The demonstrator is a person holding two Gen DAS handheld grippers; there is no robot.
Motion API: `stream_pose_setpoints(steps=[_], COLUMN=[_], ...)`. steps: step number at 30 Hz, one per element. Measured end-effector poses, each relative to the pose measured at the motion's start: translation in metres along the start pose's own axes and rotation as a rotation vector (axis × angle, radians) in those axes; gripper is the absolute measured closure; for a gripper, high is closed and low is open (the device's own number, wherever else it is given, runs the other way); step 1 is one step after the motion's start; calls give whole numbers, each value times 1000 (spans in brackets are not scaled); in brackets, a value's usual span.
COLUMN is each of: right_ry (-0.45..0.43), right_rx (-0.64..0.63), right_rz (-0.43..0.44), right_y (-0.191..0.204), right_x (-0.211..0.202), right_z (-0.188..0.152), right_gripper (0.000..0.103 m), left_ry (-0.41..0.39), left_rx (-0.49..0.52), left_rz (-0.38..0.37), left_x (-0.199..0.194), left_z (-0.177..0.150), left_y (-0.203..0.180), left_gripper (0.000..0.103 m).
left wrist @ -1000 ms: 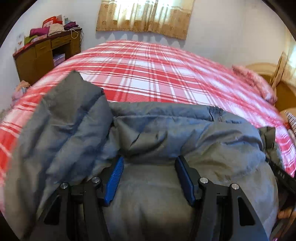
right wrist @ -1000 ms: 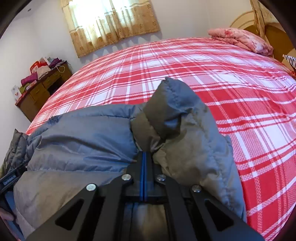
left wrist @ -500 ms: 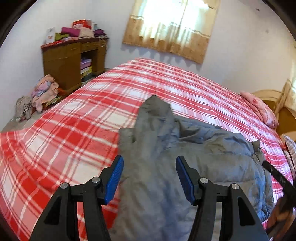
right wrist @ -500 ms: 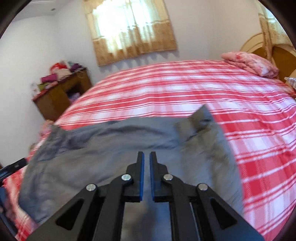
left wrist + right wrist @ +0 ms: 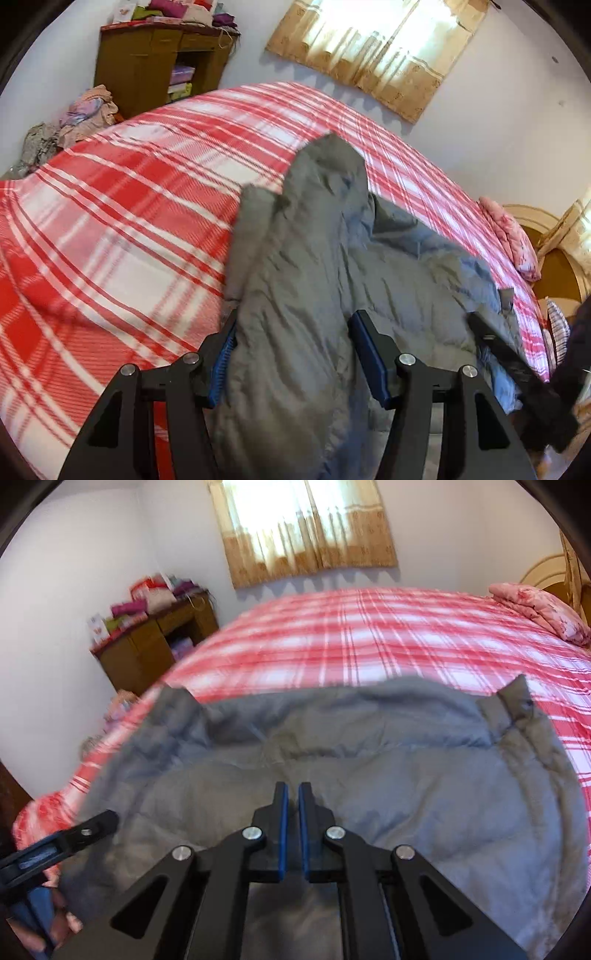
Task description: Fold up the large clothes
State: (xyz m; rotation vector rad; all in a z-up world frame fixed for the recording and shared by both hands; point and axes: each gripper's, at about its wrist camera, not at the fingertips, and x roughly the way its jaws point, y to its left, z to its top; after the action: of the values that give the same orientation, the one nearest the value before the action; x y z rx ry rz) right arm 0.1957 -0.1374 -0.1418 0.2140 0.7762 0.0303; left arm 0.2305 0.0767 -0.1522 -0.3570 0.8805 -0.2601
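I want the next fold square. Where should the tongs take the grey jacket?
Probably the two far corners of the grey jacket: they stick up as free tabs on the plaid bed. Come from the near side, one pair of tongs per corner.

**What Is Hidden, Cropped or Blurred**

The near part of the grey puffy quilted jacket [image 5: 369,775] is cut off by the lower edge in both views. The red-and-white plaid bedspread [image 5: 369,638] is smeared by motion blur. The folded clothes atop the brown wooden cabinet [image 5: 147,650] are too blurred to be identified. The left gripper's left blue pad [image 5: 221,363] is partly covered by jacket fabric.
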Motion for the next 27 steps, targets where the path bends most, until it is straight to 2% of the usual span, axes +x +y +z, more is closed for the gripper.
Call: stream_pose_setpoints(steps=[1, 7, 13, 14, 15, 18, 21, 23, 27], right_ry=[18, 43, 50, 53, 55, 67, 74, 75, 78], right_rx=[1, 54, 56, 62, 73, 143, 177, 182, 198], right_rz=[-5, 43, 48, 53, 64, 125, 162, 159, 155], right_y=[-3, -18, -15, -15, -17, -29, -35, -33, -25], right_x=[4, 21, 23, 22, 23, 25, 26, 25, 24], right_z=[-5, -13, -15, -14, -14, -15, -17, -18, -21], right_gripper=[97, 100, 101, 101, 101, 103, 103, 103, 103], left_ry=[-1, -3, -37, -46, -52, -68, -95, -114, -135], left_rx=[3, -84, -34, -41, -44, -32, -26, -35, 47], left_rz=[-7, -82, -107, -141, -164, -219, -310, -367, -432], left_x=[2, 11, 11, 12, 13, 10, -1, -12, -31], left_z=[-3, -8, -14, -13, -12, -11, -10, -6, 0], left_y=[-1, 4, -10, -9, -9, -11, -17, -23, -50], left_gripper=[43, 43, 43, 49, 61, 77, 87, 90, 91])
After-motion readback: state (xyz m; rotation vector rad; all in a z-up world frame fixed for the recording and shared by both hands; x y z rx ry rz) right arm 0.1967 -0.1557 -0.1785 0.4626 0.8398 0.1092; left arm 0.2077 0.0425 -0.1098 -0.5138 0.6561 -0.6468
